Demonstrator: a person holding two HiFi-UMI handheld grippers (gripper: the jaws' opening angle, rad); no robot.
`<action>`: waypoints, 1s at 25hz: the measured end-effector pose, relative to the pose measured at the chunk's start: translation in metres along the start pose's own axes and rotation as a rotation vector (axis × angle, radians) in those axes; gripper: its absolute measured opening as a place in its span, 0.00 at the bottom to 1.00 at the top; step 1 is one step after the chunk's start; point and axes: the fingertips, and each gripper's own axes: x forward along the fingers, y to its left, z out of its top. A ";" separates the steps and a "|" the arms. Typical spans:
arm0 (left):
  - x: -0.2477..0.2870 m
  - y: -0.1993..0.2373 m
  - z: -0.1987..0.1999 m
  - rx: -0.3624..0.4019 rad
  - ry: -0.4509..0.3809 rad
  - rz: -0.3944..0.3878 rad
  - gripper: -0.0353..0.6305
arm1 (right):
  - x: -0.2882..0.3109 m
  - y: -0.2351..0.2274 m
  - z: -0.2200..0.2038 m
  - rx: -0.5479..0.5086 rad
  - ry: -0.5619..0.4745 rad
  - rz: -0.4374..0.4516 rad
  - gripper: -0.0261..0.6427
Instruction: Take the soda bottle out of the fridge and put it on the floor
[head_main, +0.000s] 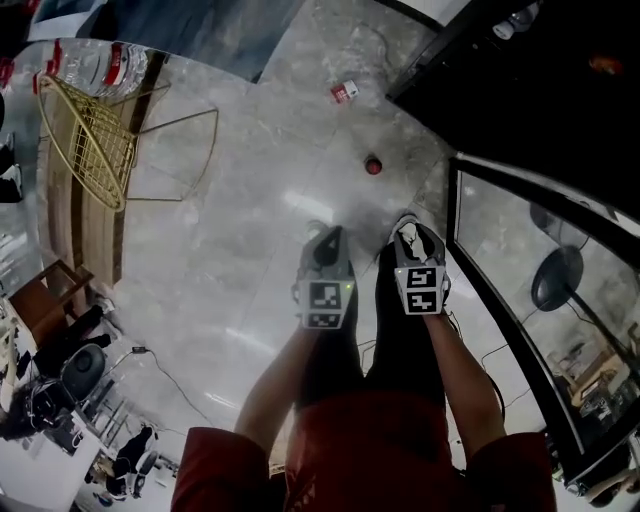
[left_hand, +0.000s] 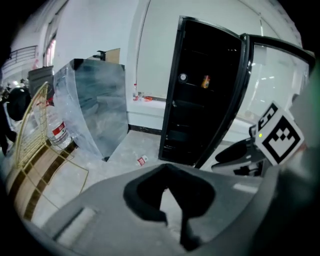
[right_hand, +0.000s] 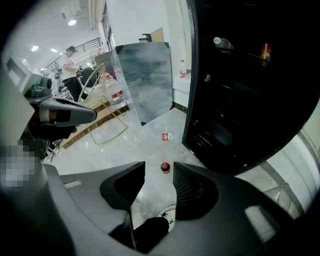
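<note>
The soda bottle (head_main: 373, 165) stands upright on the marble floor (head_main: 250, 230), red cap up, just off the front corner of the black fridge (head_main: 520, 90), whose glass door (head_main: 530, 300) hangs open. Both grippers hover side by side well above and apart from the bottle. The left gripper (head_main: 328, 238) has its jaws drawn together on nothing. The right gripper (head_main: 408, 225) has its jaws moderately apart and empty, and its own view frames the distant bottle between them. A small red-and-white pack (head_main: 344, 92) lies farther out on the floor, and a gold wire chair (head_main: 95, 140) sits toward the floor's far left edge.

By the look of it the bottle is already delivered and the task is at its close. Any next move calls only for keeping both grippers away from the bottle so it is not knocked over.
</note>
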 end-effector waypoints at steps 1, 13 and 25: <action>-0.009 -0.001 0.006 -0.002 -0.002 0.006 0.05 | -0.011 0.001 0.005 0.003 -0.006 -0.001 0.28; -0.096 -0.018 0.100 -0.002 -0.083 0.032 0.05 | -0.129 -0.007 0.080 0.047 -0.156 -0.049 0.28; -0.172 -0.013 0.200 0.060 -0.186 0.029 0.05 | -0.237 0.019 0.170 -0.009 -0.313 -0.047 0.28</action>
